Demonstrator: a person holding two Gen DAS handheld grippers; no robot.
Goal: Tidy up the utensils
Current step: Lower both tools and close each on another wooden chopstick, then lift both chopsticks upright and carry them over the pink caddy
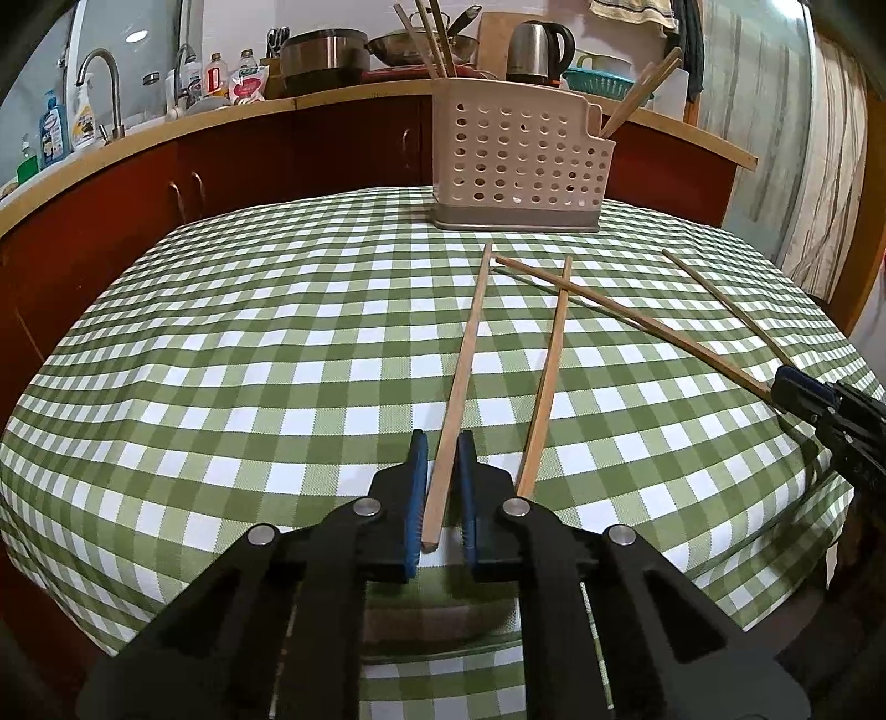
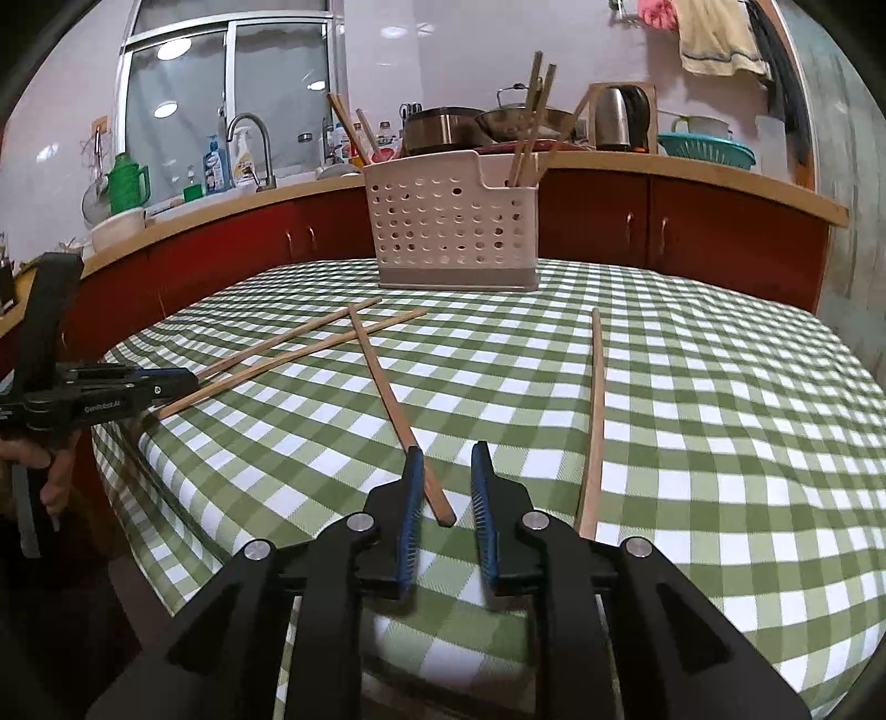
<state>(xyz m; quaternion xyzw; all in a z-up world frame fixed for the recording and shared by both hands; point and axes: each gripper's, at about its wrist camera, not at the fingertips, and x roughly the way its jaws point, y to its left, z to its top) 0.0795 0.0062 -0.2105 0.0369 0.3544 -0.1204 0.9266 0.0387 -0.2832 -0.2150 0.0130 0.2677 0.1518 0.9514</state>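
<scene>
A beige perforated utensil caddy [image 1: 515,160] [image 2: 454,232] stands at the far side of the green checked table and holds several wooden chopsticks. More chopsticks lie loose on the cloth. My left gripper [image 1: 443,437] [image 2: 183,382] is shut on the near end of one chopstick [image 1: 468,343] [image 2: 288,338]. A second chopstick [image 1: 545,376] lies just right of it. My right gripper [image 2: 448,454] [image 1: 792,387] stands open around the end of a crossing chopstick [image 2: 382,371] [image 1: 637,321], which rests against the left pad only. Another chopstick [image 2: 595,415] [image 1: 725,302] lies to its right.
Behind the table runs a red-fronted kitchen counter [image 2: 692,183] with a sink tap [image 1: 102,83], bottles, pots and a kettle [image 1: 534,50]. A person's hand [image 2: 50,471] grips the left tool's handle. The tablecloth drops off at the near edge [image 1: 166,620].
</scene>
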